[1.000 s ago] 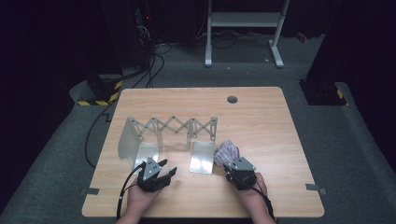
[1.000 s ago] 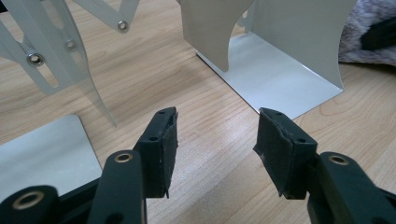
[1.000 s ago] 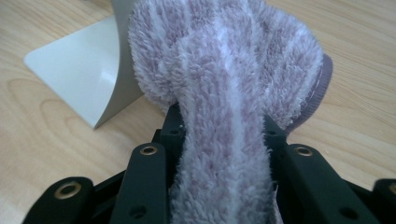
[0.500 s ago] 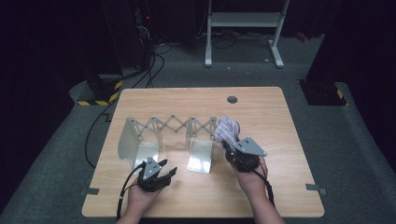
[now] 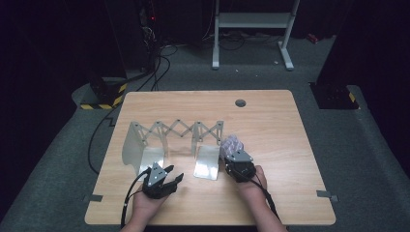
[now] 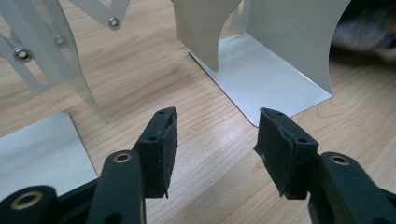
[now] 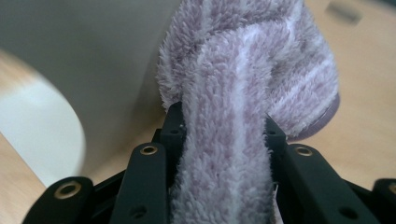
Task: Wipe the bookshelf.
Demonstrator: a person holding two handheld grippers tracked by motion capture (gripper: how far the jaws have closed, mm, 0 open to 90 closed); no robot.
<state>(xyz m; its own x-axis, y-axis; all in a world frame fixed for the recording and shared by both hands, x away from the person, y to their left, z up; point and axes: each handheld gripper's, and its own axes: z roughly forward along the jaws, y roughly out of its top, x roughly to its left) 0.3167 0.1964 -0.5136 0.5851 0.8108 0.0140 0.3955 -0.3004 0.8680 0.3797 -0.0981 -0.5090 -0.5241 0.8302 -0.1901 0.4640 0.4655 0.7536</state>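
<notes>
We see right gripper (image 5: pixel 233 153) pinching towel (image 7: pixel 243 93), long axis running fwd away from jaws; left gripper (image 5: pixel 171 177) spread, empty, on table (image 5: pixel 270 121).

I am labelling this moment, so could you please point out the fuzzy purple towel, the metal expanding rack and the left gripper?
fuzzy purple towel (image 7: pixel 243 93), right gripper view, its rolled middle.
metal expanding rack (image 5: pixel 176 129), high view, its scissor lattice.
left gripper (image 6: pixel 215 149), left gripper view, midway between its fingertips.

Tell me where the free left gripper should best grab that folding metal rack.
Probably the rack's left upright end plate, coming from the near side: it is a thin sheet standing on edge, and the open left gripper already faces that way. The zigzag lattice could fold.
</notes>
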